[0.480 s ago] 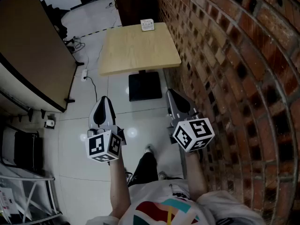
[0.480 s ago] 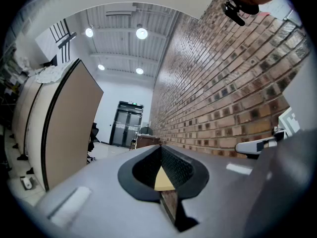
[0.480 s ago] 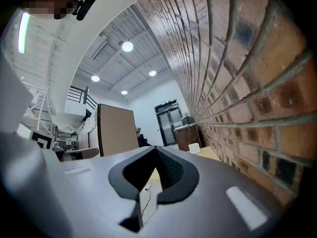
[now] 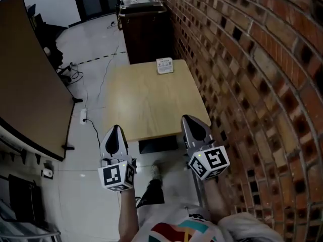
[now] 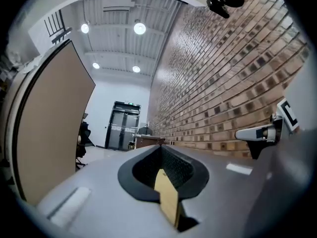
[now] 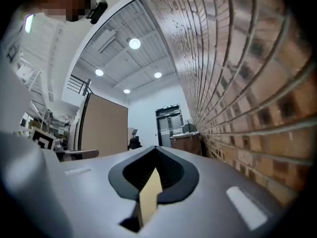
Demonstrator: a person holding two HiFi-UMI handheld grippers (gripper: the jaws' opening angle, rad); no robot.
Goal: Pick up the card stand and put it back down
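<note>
The card stand (image 4: 164, 65), a small white upright card, stands near the far edge of the light wooden table (image 4: 151, 102). My left gripper (image 4: 115, 129) hovers at the table's near left corner, jaws shut with nothing in them. My right gripper (image 4: 191, 119) is over the near right corner, also shut and empty. Both are well short of the stand. In the left gripper view the shut left gripper (image 5: 161, 148) points down the room, and in the right gripper view the right gripper (image 6: 156, 150) does the same. Neither gripper view shows the stand.
A brick wall (image 4: 252, 59) runs close along the table's right side. A dark wooden cabinet (image 4: 144, 24) stands just behind the table. A brown partition panel (image 4: 25, 100) is on the left, with cables and a power strip (image 4: 83, 116) on the pale floor.
The person has stepped forward: the table is nearer and both grippers now reach its near edge instead of hanging over the floor. Both jaws stay shut.
</note>
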